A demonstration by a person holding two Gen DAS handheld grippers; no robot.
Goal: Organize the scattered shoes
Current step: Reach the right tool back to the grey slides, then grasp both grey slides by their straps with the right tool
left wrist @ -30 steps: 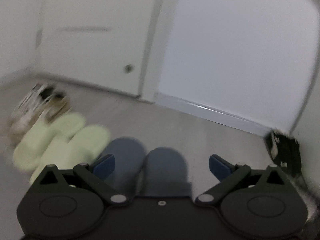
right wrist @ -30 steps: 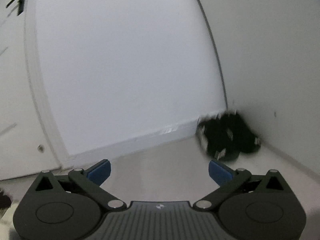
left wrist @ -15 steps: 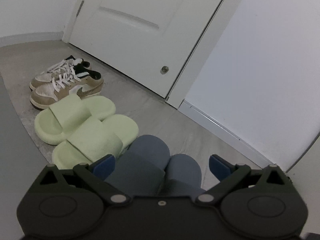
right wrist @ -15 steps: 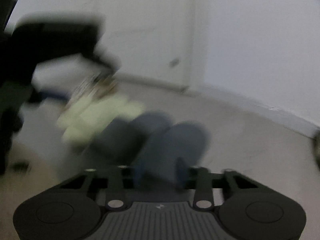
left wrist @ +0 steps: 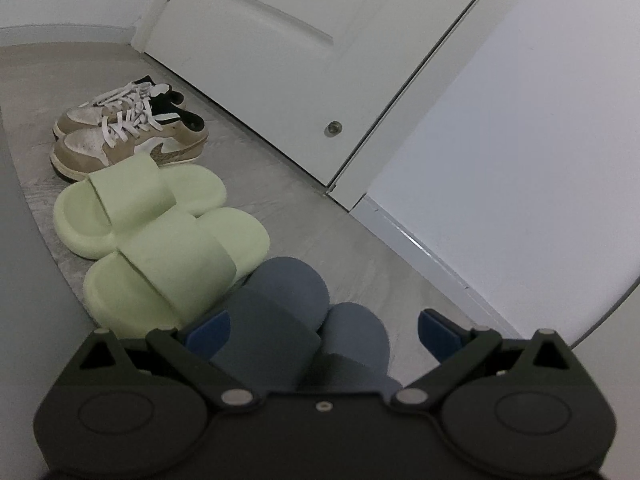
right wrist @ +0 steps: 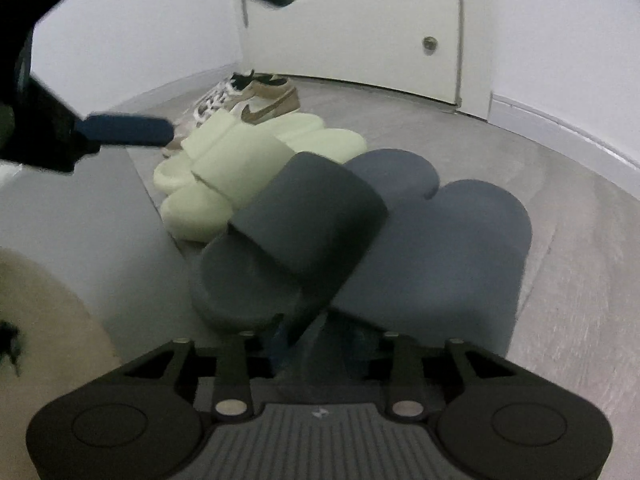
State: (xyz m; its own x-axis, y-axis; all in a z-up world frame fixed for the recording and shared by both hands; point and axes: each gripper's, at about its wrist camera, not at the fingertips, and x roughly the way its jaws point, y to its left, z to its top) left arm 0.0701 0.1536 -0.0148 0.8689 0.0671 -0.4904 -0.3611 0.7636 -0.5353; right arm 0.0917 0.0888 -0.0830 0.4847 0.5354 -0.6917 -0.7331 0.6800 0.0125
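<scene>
Shoes stand in a row on the grey floor: tan-and-white sneakers [left wrist: 132,136] [right wrist: 260,104], pale green slippers [left wrist: 160,240] [right wrist: 240,160], then two blue slippers [left wrist: 280,304] [right wrist: 448,248]. My left gripper [left wrist: 324,328] hovers open and wide over the near ends of the blue pair, touching neither. It also shows at the top left of the right wrist view, one blue finger [right wrist: 128,130] clear. My right gripper [right wrist: 316,340] points down at the blue pair. Its jaws stand narrow and are opening, with a corner of the left blue slipper's strap [right wrist: 304,240] between them. The fingertips are mostly hidden.
A white door [left wrist: 280,60] with a small round stop [left wrist: 333,129] and a white wall with a baseboard [left wrist: 420,240] run behind the shoes. A grey raised surface [left wrist: 24,280] borders the row on the left. Something beige [right wrist: 40,340] lies at the lower left.
My right gripper swung from the wall corner with black shoes over to the blue slippers, and its jaws went from wide to narrow. The left view rolled and settled over the blue pair.
</scene>
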